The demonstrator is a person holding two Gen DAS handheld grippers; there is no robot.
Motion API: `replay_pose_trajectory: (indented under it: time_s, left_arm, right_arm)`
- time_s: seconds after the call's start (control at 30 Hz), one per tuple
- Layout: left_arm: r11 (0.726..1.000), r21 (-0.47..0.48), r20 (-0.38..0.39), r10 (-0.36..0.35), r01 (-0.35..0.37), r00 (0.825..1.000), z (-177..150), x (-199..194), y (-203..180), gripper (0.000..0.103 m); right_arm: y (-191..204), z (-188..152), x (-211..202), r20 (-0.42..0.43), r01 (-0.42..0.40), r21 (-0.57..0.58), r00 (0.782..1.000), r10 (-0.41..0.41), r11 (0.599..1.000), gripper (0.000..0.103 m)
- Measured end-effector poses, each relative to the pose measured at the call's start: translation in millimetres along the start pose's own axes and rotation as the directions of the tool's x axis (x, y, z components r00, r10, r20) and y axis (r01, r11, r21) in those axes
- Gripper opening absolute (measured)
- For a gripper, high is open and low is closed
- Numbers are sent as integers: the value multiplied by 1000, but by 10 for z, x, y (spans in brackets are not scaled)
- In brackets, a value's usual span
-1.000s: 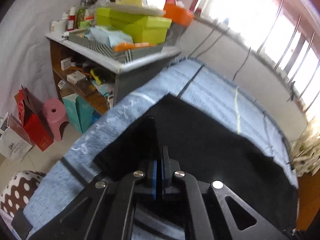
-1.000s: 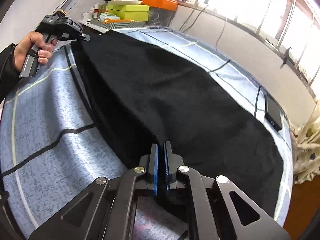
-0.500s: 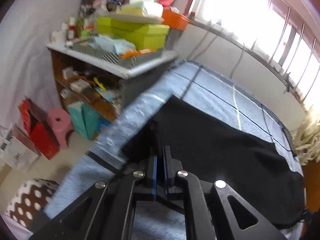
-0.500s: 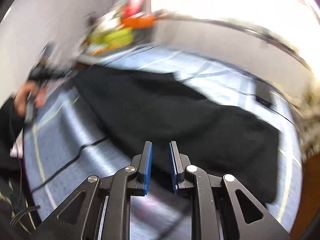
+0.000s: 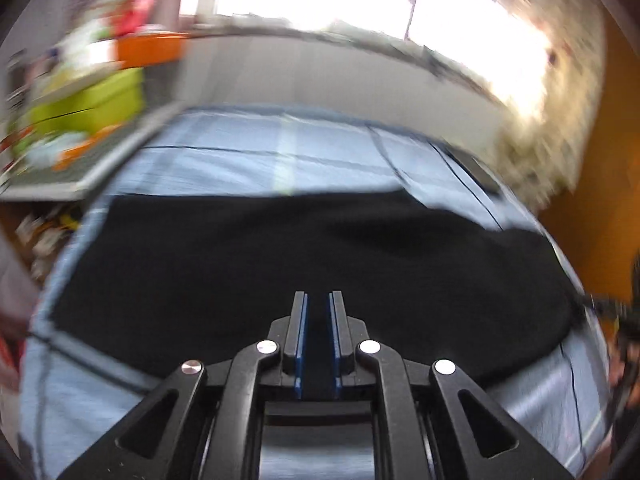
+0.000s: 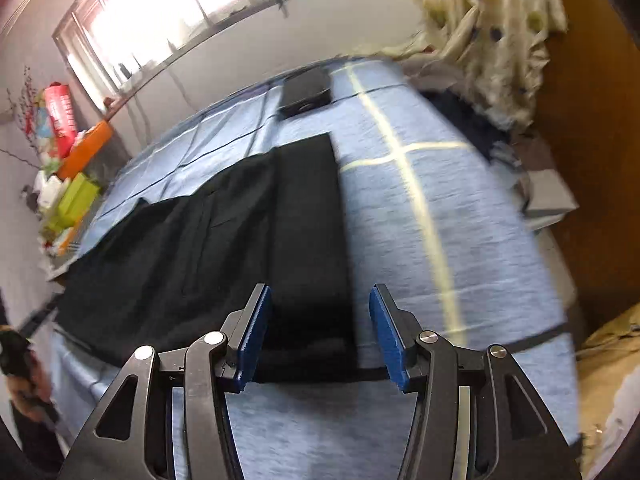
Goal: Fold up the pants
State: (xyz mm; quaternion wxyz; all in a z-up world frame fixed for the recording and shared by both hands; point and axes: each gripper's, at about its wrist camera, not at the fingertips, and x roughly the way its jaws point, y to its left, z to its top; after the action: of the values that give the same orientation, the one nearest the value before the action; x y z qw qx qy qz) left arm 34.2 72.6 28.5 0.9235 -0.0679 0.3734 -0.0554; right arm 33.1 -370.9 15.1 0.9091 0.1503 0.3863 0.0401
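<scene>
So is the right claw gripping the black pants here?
Apart. The right wrist view shows the right claw with jaws spread wide, having just been opening; the black pants lie flat on the blue bedspread, untouched by either pad.

Black pants (image 5: 312,256), blue bedspread (image 5: 248,164), parted fingers (image 5: 298,336)

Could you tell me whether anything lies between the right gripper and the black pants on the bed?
Nothing visible does. The right gripper hangs open directly over the near end of the black pants, with nothing between its pads. The dark flat box lies on the blue bedspread beyond the pants, apart from them.
</scene>
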Motion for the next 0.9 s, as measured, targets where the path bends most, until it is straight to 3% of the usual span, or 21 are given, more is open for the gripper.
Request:
replay_pose_trajectory:
  time_s: [0.03,0.13,0.23,0.37,0.5,0.57,0.63,0.77,0.9]
  left_arm:
    - [1000,24,-15,-8,8,1000,-20,49,-75,12]
    - [998,53,-48,-22,24,999,-82,107,-156,12]
    - [998,65,-49,-11,14,999,-121,88,-127,12]
    - [999,32,-82,0,3,997,-108,180,-50,12]
    - [999,36,-41,16,-15,999,-79,55,-42,12]
    - [999,29,-22,25,-25,999,-11,47,-14,12]
    - [999,17,-21,39,-38,999,55,94,-1,12]
    - [998,23,-20,52,-51,998,261,216,-24,12]
    - [998,66,-38,27,-24,999,555,471,-162,12]
  right_arm:
    - [47,11,-47,19,39,-24,999,-38,999,17]
    - [16,6,-267,69,2,-24,998,-1,1000,9]
    - [-43,-61,-401,79,7,-30,997,-5,1000,8]
    - [-114,-126,-140,0,76,-23,997,-76,997,13]
    - [68,-40,-349,120,153,-71,982,-144,986,16]
    - [257,21,-397,161,119,-109,982,-101,987,16]
    - [450,61,-307,149,71,-170,988,-46,983,16]
    - [859,228,95,103,79,-312,993,-49,947,16]
    - [1095,441,474,53,45,-332,998,-29,942,16]
